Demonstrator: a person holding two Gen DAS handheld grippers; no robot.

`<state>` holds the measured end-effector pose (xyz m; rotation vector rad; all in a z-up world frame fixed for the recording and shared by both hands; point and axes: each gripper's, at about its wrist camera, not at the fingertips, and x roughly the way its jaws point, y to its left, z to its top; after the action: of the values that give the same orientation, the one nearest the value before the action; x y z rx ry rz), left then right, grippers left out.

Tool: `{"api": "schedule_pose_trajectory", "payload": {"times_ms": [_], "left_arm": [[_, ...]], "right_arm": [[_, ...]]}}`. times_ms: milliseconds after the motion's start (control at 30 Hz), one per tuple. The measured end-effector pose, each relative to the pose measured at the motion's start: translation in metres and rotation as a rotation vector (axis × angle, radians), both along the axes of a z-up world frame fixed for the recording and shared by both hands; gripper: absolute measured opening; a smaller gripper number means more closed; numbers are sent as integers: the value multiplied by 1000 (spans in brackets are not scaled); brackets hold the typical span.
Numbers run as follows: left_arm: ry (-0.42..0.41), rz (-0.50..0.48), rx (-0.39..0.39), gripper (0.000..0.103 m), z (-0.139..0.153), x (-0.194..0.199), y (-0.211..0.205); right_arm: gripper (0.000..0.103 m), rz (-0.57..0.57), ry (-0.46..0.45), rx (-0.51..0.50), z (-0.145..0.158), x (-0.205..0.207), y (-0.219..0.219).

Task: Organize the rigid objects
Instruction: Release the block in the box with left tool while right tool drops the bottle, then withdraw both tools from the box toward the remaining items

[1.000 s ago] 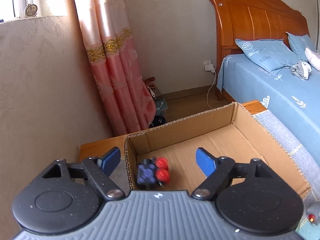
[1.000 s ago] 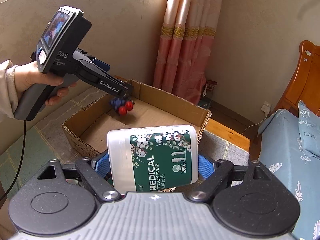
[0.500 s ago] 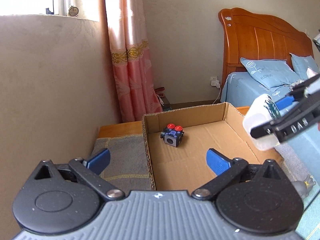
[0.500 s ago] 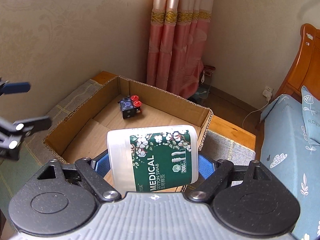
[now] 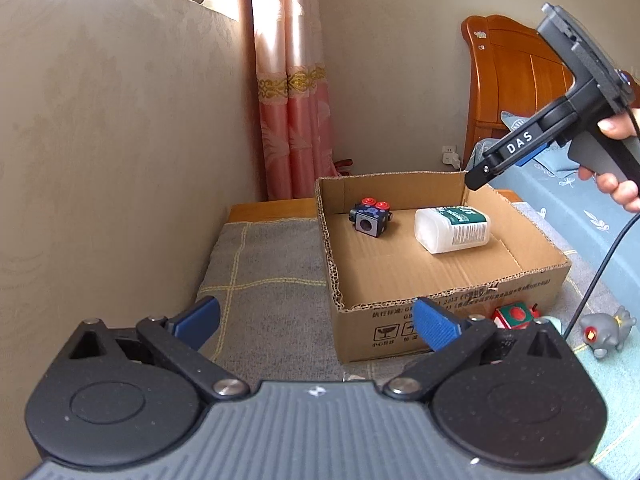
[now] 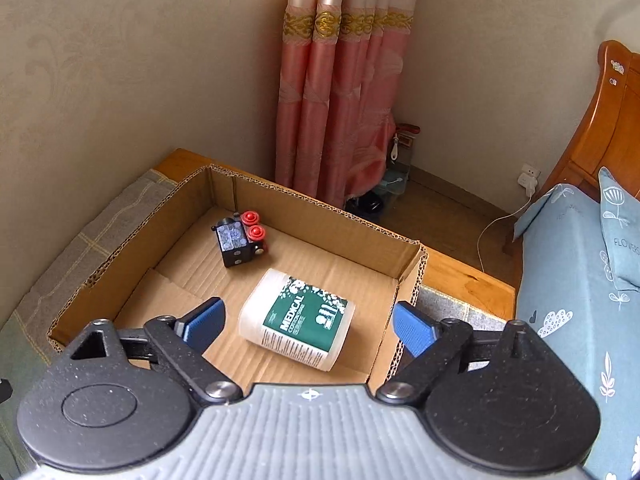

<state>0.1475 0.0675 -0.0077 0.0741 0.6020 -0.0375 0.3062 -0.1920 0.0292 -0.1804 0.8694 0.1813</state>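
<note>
one cardboard box (image 5: 440,316), one swab bottle (image 5: 452,229), two toy blocks (image 5: 370,218), one grey figurine (image 5: 606,330)

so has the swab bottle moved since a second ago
Yes. The swab bottle has left the right claw and now lies on its side in the box, near the toy.

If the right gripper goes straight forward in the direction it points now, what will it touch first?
Most likely the cotton swab bottle, lying on its side on the cardboard box floor, directly ahead between the open fingers of the right gripper. Depth is unclear.
</note>
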Motion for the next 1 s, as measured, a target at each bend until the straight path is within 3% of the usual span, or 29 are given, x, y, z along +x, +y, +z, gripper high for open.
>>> {"api": "schedule_pose_trajectory", "payload": {"times_ms": [433,733,1000], "left_arm": [[13,-80,8,102,-1,-23,-23],[49,-168,-4,102,-13,-47,-44],[147,-283,11,102,-45,-66,-66]], "right_arm": [[103,9,-40,34,5,-84,-7],[103,-182,-80,59,-37,-155,-35],[103,-248,-85,117,-79,-222,-37]]}}
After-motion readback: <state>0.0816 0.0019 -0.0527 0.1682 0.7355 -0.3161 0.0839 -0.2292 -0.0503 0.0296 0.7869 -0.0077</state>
